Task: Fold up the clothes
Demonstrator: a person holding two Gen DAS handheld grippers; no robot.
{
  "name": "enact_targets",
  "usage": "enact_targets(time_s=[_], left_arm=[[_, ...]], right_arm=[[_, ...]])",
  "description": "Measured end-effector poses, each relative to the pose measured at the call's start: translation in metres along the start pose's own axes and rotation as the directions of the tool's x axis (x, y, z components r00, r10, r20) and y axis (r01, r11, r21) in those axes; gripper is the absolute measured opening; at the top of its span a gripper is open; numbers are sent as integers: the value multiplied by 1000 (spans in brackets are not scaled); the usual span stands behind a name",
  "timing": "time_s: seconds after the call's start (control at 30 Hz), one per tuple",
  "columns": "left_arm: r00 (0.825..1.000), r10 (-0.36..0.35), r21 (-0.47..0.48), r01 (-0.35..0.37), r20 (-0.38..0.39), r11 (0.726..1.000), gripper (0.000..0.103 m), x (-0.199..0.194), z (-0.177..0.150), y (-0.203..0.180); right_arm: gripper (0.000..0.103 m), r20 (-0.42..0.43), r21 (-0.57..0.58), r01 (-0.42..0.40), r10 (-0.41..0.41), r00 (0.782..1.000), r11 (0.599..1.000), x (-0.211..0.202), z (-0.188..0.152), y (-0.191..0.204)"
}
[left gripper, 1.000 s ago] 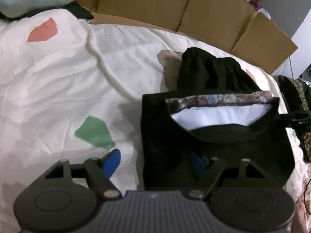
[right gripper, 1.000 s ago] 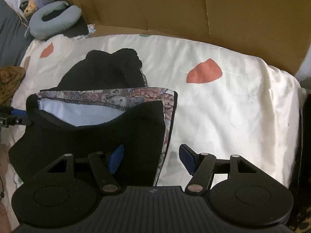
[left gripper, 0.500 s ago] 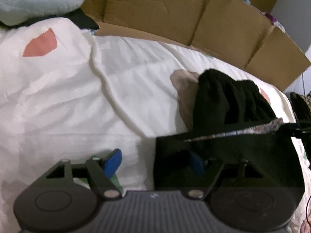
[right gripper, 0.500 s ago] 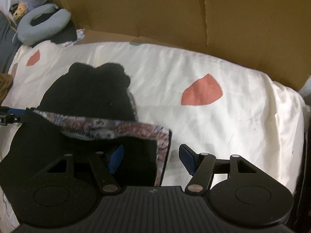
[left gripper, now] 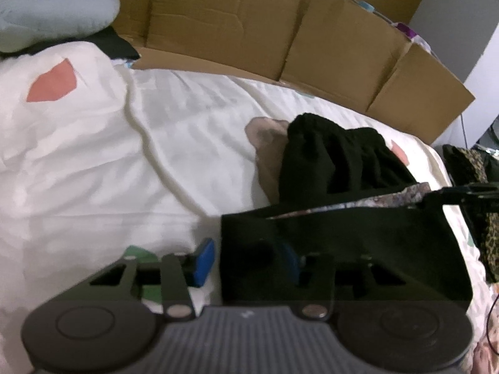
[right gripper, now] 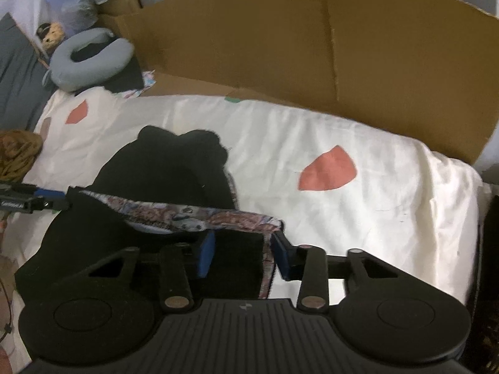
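Black fabric garment with floral-patterned lining, on cream bedsheet: left gripper and right gripper have just closed, each pinching a near corner; previously gaping opening now collapsed; fold likely next.

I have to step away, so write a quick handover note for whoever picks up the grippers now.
Left claw: has just been closing on the near left corner of the black garment.
Right claw: has just been closing over its near right corner, at the patterned edge.
Garment lies on the white bedsheet; its far part is bunched.
Done: both corners taken.
Left: lift, fold over, flatten.
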State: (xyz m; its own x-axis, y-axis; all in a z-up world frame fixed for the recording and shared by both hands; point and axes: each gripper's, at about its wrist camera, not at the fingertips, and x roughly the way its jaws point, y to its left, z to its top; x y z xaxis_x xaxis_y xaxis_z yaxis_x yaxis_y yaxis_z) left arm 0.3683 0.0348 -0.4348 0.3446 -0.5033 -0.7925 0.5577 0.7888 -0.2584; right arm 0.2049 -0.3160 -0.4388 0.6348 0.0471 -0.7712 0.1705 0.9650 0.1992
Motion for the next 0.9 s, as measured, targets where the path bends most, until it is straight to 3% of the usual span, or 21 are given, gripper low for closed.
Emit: enact_targets(time_s=[0.07, 0.17, 0.23, 0.33, 0.5, 0.67, 0.73, 0.83, 0.9], left_arm=[[1000, 5, 5, -5, -3, 1000, 35, 3, 0, -1], [1000, 5, 12, -5, 0, 1000, 30, 6, 1, -2], [1000, 14, 17, -14, 13, 1000, 14, 5, 2, -3], [999, 23, 10, -23, 41, 1000, 5, 1, 3, -1], [996, 35, -10, -34, 87, 999, 3, -8, 5, 4], [997, 41, -13, -41, 62, 999, 4, 2, 4, 5], [998, 42, -17, -41, 49, 999, 4, 7, 3, 6], [998, 59, -22, -58, 33, 998, 20, 11, 2, 7], [997, 71, -21, -70, 30, 997, 46, 11, 1, 8]], right_arm=[[37, -6, -7, 0, -1, 1000, 1000, 3, -1, 1], [16, -19, -10, 2, -3, 1000, 1000, 8, 0, -1], [5, -22, -6, -1, 1, 1000, 1000, 9, 1, -3], [3, -2, -29, 4, -4, 1000, 1000, 3, 3, -1], [2, 56, -20, 17, -16, 998, 1000, -10, 10, -3], [2, 31, -16, 34, -34, 999, 999, 1, 11, -5], [2, 26, -4, 35, -34, 999, 999, 8, 9, -7], [3, 10, 32, 21, -21, 1000, 999, 17, 6, -12], [8, 8, 50, 19, -20, 1000, 999, 17, 6, -14]])
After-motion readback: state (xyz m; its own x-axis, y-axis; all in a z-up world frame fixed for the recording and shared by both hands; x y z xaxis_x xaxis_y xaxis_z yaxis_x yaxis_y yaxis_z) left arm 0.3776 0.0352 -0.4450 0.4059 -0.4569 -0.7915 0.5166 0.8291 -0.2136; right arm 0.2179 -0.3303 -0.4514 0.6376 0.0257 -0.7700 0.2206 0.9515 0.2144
